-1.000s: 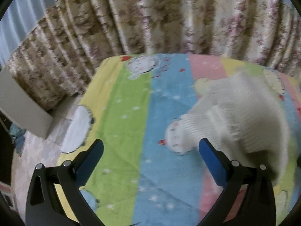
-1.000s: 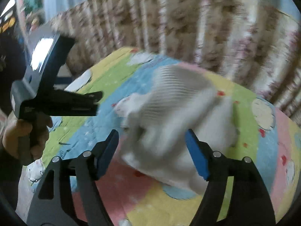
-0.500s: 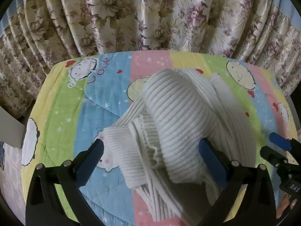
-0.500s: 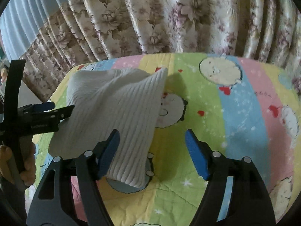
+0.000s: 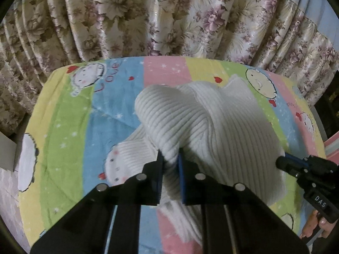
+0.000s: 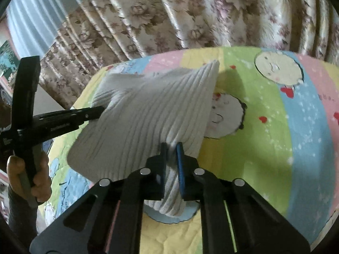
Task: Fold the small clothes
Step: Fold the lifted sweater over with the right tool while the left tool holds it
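Grip is the change: half a second back both my grippers stood spread apart, and now my left gripper (image 5: 170,165) is clenched on a bunched fold of the white ribbed sweater (image 5: 203,127), while my right gripper (image 6: 172,158) pinches its other edge. I see the sweater raised and stretched between them above the striped cartoon quilt (image 6: 275,127), one sleeve trailing on the cloth, the floral curtain (image 5: 169,17) behind.
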Demonstrator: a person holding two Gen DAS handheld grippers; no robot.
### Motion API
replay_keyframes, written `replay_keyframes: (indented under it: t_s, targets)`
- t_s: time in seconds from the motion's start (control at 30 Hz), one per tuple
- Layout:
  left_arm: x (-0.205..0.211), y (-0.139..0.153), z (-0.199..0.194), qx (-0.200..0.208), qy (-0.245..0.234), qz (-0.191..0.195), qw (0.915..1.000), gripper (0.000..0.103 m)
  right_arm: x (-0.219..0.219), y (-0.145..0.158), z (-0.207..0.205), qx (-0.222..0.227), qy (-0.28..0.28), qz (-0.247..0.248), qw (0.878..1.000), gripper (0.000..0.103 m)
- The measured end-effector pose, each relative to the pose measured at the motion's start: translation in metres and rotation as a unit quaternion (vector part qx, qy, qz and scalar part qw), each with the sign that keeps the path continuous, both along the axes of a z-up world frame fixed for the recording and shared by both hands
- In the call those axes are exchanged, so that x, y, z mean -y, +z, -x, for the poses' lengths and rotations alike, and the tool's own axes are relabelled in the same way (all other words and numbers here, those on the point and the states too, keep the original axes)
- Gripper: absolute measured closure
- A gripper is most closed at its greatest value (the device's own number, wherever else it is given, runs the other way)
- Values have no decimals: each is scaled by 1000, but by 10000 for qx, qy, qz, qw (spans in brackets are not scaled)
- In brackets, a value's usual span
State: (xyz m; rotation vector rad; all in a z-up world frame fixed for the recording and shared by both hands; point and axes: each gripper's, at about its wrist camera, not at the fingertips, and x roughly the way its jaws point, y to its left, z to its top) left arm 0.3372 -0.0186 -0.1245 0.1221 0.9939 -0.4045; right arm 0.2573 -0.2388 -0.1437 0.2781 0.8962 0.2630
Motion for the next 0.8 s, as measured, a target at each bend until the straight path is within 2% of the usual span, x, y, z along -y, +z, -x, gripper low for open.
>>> replay_keyframes:
  t_s: [0.13,0.3,0.33,0.4,0.43,0.47,0.53,0.6,0.67,0.8]
  targets:
    - [-21,3,17,54,83,8,10000,90,-28,11,9,180,302,315,9989,94]
    - [-24,-22,24,-37,168,-138,9998,88,-50,0,17,139,513,1037,9932,94]
    - [-23,-23,25,12,197,-162,9997,84,-51,-6,15,89,501,1119,9924,94]
    - [-21,-22,24,122,277,-341,9990,66,-49,-15,11,15,453,1132,9925,94]
    - [-22,-21,23,188,363,-472,9981,43,-47,-18,9,-7,420,1095,9931,93]
    - [-25,-19,22,240,432,-535,9973,30,-46,-17,9,-2,408,1081,9933,91]
    - [-34,-15,21,172,482,-394,9979,23,-42,-12,9,35,391,1014,9941,86]
    - [-44,-11,22,142,640,-331,9973,21,-36,-3,13,131,407,902,9950,78]
    - [-49,-6,27,279,813,-453,9953,19,-29,7,19,258,335,863,9954,60]
    - [-36,-5,37,523,635,-814,9933,19,-22,6,22,277,194,1165,9926,57]
